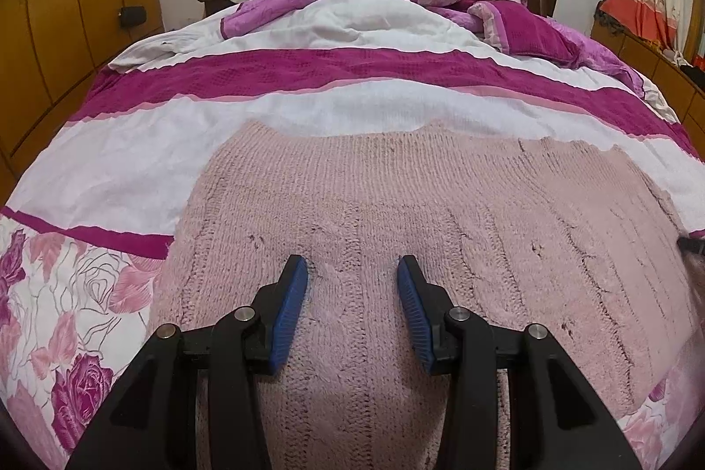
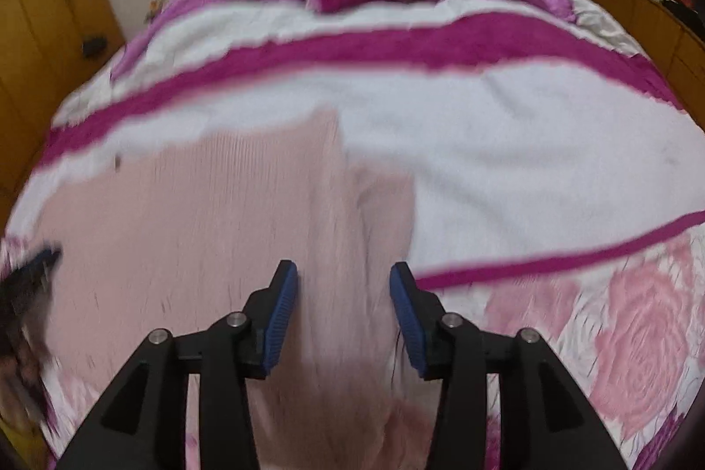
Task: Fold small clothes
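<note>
Right claw [image 2: 343, 316] sits w/ jaws part open over the right edge of the pink knit garment [image 2: 198, 214]; whether the pads pinch it can't be told, pic blurred. Garment lies flat on bed [image 2: 506, 144], bulk toward 9–10 o'clock. Left claw [image 1: 352, 311] also part open above the knit, nothing clamped. Right looks nearer that edge.
</note>
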The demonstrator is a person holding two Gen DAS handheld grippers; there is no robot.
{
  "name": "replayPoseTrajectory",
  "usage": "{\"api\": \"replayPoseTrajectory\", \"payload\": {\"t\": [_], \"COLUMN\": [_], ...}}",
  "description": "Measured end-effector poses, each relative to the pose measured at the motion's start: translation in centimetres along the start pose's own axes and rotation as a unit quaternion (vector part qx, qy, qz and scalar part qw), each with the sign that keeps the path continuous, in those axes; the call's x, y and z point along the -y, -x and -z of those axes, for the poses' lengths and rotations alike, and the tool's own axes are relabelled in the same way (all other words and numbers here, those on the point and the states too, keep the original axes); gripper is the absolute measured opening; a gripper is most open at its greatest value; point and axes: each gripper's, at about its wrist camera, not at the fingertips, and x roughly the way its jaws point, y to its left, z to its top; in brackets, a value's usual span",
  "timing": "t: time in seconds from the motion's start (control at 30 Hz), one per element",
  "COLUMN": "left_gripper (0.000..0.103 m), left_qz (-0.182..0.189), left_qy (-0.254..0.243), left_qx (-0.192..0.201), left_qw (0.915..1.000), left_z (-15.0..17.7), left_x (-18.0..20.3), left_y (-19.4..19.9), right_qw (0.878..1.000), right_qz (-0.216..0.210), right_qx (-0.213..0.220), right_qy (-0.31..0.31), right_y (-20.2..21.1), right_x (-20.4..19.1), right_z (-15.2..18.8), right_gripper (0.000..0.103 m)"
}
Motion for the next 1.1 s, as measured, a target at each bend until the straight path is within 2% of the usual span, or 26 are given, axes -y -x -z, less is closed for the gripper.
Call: {"api": "replayPoseTrajectory", "payload": {"t": [0.03, 0.13, 0.17, 0.23, 0.3, 0.33, 0.4, 0.6, 0.67, 0.7, 0.73, 0.77, 0.9, 1.1], "left_gripper": [0.021, 0.021, 0.021, 0.021, 0.021, 0.021, 0.021, 0.022, 0.022, 0.022, 0.022, 0.022, 0.022, 0.023], "left_qz": [0.002, 0.011, 0.012, 0.01, 0.003, 0.0, -0.002, -0.001, -0.002, -0.002, -0.002, -0.003, -0.006, -0.001], "left_qy": [0.001, 0.004, 0.005, 0.003, -0.007, -0.013, -0.017, -0.015, -0.015, -0.015, -0.015, -0.015, -0.016, -0.03], "left_qx": [0.001, 0.003, 0.002, -0.003, -0.002, -0.001, 0.0, -0.001, -0.001, -0.001, -0.001, -0.001, 0.0, -0.014], "left_qw": [1.0, 0.9999, 0.9999, 0.9999, 1.0, 0.9999, 0.9998, 0.9999, 0.9999, 0.9999, 0.9999, 0.9999, 0.9999, 0.9995], "left_z": [0.0, 0.0, 0.0, 0.0, 0.1, 0.1, 0.2, 0.2, 0.2, 0.2, 0.2, 0.2, 0.3, 0.3], "left_x": [0.0, -0.3, -0.4, -0.3, 0.1, 0.2, 0.4, 0.3, 0.3, 0.3, 0.3, 0.3, 0.3, 0.0], "left_y": [0.1, 0.4, 0.3, 0.0, 0.0, 0.0, -0.1, -0.2, -0.2, -0.1, -0.1, -0.1, -0.1, 0.5], "right_qw": [1.0, 0.999, 0.999, 0.998, 0.999, 0.999, 0.999, 0.997, 0.996, 0.996, 0.996, 0.996, 0.997, 0.995], "right_qz": [0.001, -0.002, -0.008, 0.005, 0.028, 0.025, 0.02, 0.055, 0.056, 0.059, 0.06, 0.06, 0.06, 0.039], "right_qx": [-0.004, 0.037, 0.048, 0.053, 0.022, 0.009, 0.017, 0.028, 0.039, 0.044, 0.048, 0.048, 0.029, 0.024], "right_qy": [0.013, 0.007, -0.007, -0.022, -0.024, -0.031, -0.048, -0.042, -0.055, -0.056, -0.051, -0.046, -0.038, -0.083], "right_y": [-0.1, 2.4, 3.3, 3.8, 2.0, 1.2, 0.9, 2.6, 3.5, 4.0, 4.6, 4.7, 4.9, 4.1], "right_x": [-0.5, -0.8, -0.5, 0.5, 1.6, 2.0, 2.4, 1.4, 1.5, 1.5, 1.2, 1.1, 1.1, 2.6], "right_z": [0.7, 1.9, 2.2, 3.0, 3.8, 4.2, 4.5, 4.8, 5.1, 5.3, 5.6, 5.7, 6.8, 8.7], "right_gripper": [0.015, 0.013, 0.006, 0.007, 0.009, 0.012, 0.017, 0.04, 0.055, 0.059, 0.069, 0.072, 0.072, 0.076]}}
